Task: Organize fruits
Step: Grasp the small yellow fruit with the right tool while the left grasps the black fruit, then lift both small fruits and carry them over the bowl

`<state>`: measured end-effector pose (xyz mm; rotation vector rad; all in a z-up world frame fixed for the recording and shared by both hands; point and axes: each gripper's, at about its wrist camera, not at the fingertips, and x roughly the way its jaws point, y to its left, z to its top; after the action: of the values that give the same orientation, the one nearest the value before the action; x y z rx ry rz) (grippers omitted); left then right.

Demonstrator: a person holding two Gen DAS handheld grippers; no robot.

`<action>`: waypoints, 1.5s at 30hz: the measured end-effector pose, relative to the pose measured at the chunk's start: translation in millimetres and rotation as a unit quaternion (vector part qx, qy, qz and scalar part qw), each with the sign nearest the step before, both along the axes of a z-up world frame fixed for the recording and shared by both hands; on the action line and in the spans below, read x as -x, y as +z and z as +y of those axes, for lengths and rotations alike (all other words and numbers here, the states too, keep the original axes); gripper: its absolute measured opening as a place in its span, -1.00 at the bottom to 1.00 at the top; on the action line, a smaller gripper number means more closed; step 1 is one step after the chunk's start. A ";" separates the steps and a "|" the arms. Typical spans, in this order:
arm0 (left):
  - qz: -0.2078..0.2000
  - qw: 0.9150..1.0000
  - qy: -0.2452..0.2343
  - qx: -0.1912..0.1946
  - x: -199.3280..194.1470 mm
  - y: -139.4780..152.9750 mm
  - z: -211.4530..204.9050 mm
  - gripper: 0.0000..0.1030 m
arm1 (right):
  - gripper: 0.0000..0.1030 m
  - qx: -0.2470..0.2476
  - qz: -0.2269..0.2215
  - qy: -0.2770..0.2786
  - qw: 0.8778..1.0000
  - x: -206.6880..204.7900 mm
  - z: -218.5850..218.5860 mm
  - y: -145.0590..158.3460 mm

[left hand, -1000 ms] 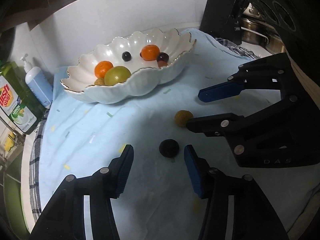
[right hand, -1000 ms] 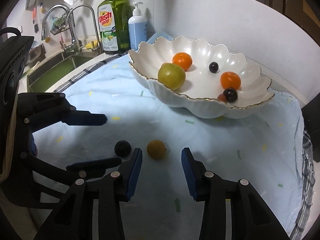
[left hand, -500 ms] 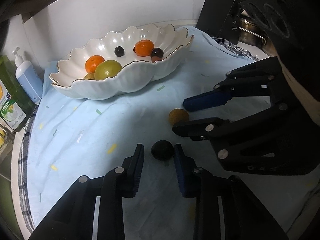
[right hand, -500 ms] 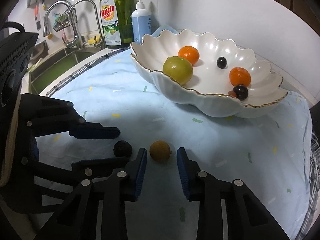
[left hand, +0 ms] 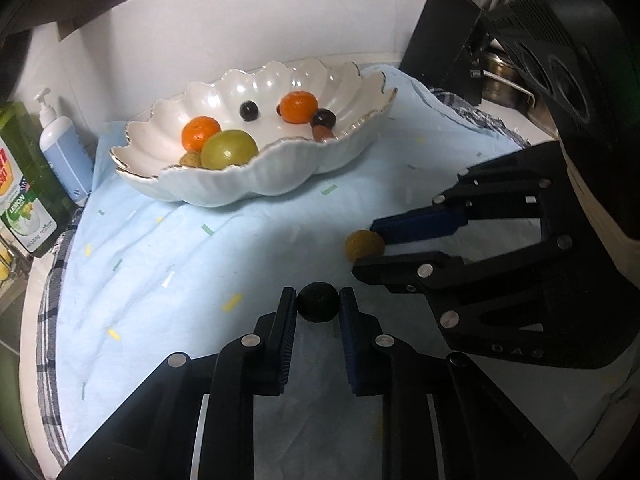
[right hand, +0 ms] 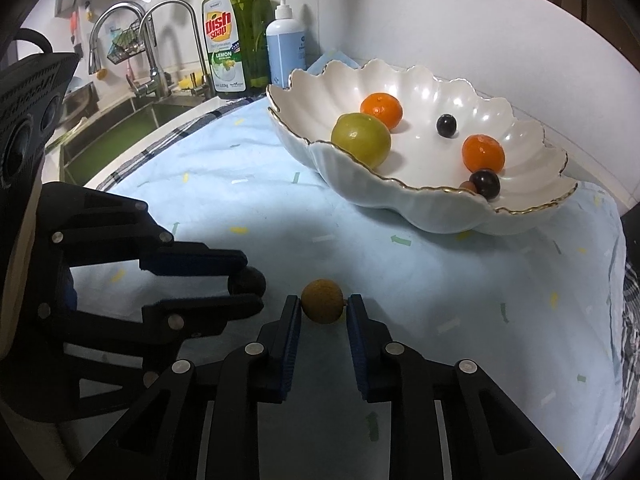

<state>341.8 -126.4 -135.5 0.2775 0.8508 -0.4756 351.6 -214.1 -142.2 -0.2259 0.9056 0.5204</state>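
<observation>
Two fruits were left outside the bowl [left hand: 256, 184] on the light blue cloth [left hand: 160, 264], both toward the cloth's near edge. The scalloped white bowl stood toward the far edge of the cloth, near the wall, and already held a green fruit [left hand: 229, 149], two orange fruits [left hand: 200, 133], two dark round fruits [left hand: 249, 110] and at least two small brownish ones, partly hidden.

The left gripper [left hand: 318, 309] was closed on the dark fruit [left hand: 318, 307], with both pads pressed against its sides. The right gripper [right hand: 323, 307] was closed on the tan fruit [right hand: 322, 301], likewise clamped from both sides. Both fruits appeared to rest on the cloth, so neither had been lifted.

The task was judged to be well advanced: most fruit had been placed, and the last two pieces had been gripped. Lifting, carrying to the bowl and releasing remained for each. The dish soap bottle [right hand: 236, 36] and the pump bottle [right hand: 286, 44] stood beyond the cloth's far left corner.
</observation>
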 end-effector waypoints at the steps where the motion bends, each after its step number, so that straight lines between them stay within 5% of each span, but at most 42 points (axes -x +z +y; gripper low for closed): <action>1: -0.002 1.000 0.002 0.001 0.4 1.8 0.9 -0.57 | -0.52 -0.001 -0.002 -0.001 1.000 0.7 -0.5 1.5; 25: -0.097 0.994 0.045 0.028 15.1 67.1 19.9 -0.57 | -0.52 -0.023 -0.081 -0.029 0.996 17.6 -8.1 60.7; 45: -0.163 0.982 0.070 0.065 -29.7 119.5 16.0 -0.57 | -0.52 -0.045 -0.163 -0.094 0.981 -19.0 -28.7 113.1</action>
<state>371.5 -110.4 -15.9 0.1677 0.5138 -0.3399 370.6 -242.8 -29.2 -0.1355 0.5745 0.3358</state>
